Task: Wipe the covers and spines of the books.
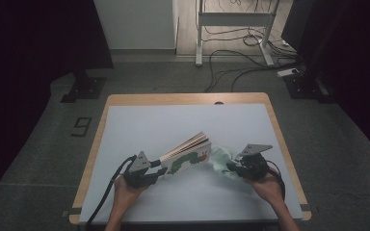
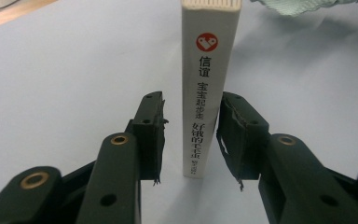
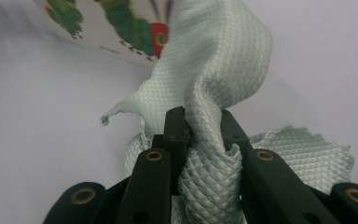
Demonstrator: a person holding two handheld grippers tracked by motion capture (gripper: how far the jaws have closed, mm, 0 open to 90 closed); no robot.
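Green cloth (image 3: 214,93) pinched beside a picture book (image 2: 209,84)

The cloth is clamped by the right gripper (image 3: 200,123); the book's spine is straddled, untouched, by the left gripper (image 2: 191,135), jaws apart.

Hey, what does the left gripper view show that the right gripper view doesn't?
Left gripper view: the board book's white spine with a red logo and printed characters, standing between the left gripper's jaws with a gap on each side, plus a strip of wooden table edge.

Right gripper view: the book's caterpillar cover, and the right gripper shut on a bunched fold of the pale green cloth.

Both: the book, the cloth, and the pale grey table mat.
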